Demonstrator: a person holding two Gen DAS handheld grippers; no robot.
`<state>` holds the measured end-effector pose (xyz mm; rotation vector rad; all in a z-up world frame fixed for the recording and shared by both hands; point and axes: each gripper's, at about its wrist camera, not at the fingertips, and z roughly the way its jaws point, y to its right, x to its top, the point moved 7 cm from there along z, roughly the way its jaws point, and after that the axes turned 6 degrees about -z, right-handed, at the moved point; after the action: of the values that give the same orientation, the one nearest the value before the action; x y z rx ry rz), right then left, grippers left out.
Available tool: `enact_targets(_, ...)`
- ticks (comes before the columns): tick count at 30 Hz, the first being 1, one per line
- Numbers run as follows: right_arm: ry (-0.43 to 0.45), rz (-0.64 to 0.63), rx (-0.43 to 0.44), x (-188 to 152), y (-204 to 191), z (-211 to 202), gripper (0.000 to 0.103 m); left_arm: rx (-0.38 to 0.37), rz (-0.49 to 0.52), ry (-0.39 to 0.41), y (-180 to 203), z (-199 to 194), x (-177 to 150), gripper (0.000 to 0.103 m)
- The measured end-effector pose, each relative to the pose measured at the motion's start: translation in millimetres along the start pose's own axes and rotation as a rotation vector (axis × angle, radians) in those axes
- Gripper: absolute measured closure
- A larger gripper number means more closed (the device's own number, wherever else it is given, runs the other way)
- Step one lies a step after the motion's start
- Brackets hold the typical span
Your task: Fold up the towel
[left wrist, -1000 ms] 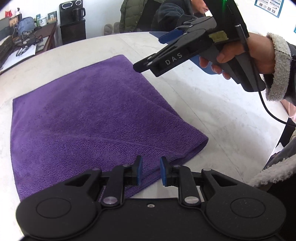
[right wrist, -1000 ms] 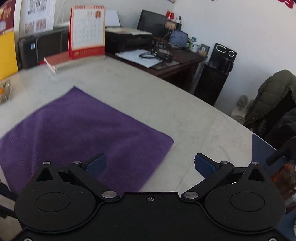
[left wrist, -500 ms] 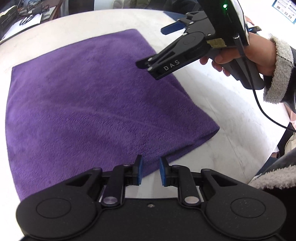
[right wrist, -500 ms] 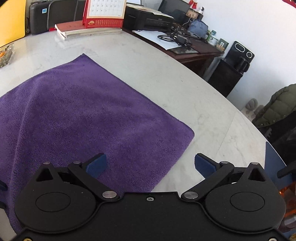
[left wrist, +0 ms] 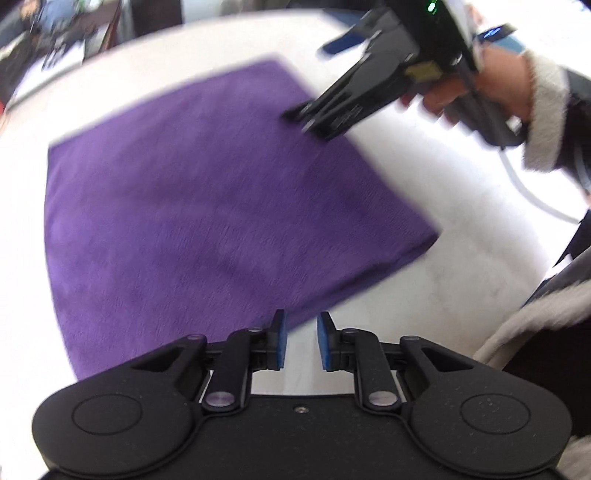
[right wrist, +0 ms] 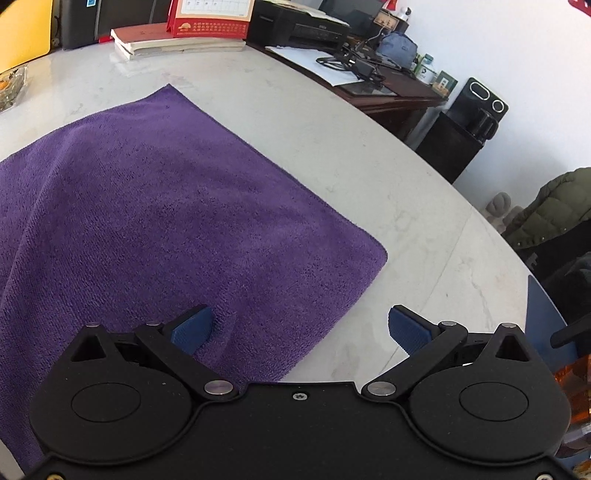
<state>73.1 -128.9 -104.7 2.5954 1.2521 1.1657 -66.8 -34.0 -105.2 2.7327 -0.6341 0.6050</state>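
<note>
A purple terry-cloth towel (right wrist: pixel 177 221) lies flat on the white marble-patterned surface (right wrist: pixel 332 147), folded over at least once, with a thick doubled edge along the side nearest the person. One rounded corner of it points toward the curved edge of the surface.

The left gripper (left wrist: pixel 300 341) hovers over the towel's near edge, its blue pads (left wrist: pixel 280 343) drawn close together with only a narrow gap between them, and nothing sits in that gap; the left pad is over the purple cloth and the right one over bare surface.

The right gripper (right wrist: pixel 299 328) has its jaws spread wide with nothing between them. Its left pad (right wrist: pixel 192 328) is over the cloth near the rounded corner and its right pad over bare marble. In the left wrist view this gripper (left wrist: pixel 310 118) is blurred, held in a hand (left wrist: pixel 476 88) with a fleece-cuffed sleeve (left wrist: pixel 543 110), its tip above the towel's far side edge; whether it touches the cloth cannot be told.

At the far edge of the surface stand a red desk calendar (right wrist: pixel 210 18) and a stack of books (right wrist: pixel 173 42).
</note>
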Motion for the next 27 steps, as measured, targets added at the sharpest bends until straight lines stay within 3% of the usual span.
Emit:
enact_targets(4, 0.114, 0.067, 0.192, 16, -9, -17, 0.000, -0.056, 0.135, 0.047, 25, 8, 12, 0.086)
enact_targets(7, 0.120, 0.012, 0.265, 21, -22, -11, 0.000, -0.074, 0.191, 0.037, 36, 18, 13, 0.086)
enact_targets(12, 0.039, -0.018, 0.313, 14, -31, 13, 0.000, -0.077, 0.163, -0.019, 36, 29, 5, 0.087)
enact_targets(18, -0.006, 0.050, 0.346, 5, -25, 21, 0.000, -0.111, 0.010, -0.083, 24, 23, 0, 0.087)
enact_targets(23, -0.005, 0.048, 0.343, 3, -26, 20, 0.000, -0.041, 0.037, -0.036, 25, 11, 0, 0.087)
enact_targets(27, -0.008, 0.050, 0.341, 2, -26, 20, 0.000, 0.007, 0.128, 0.016, 32, 3, 5, 0.087)
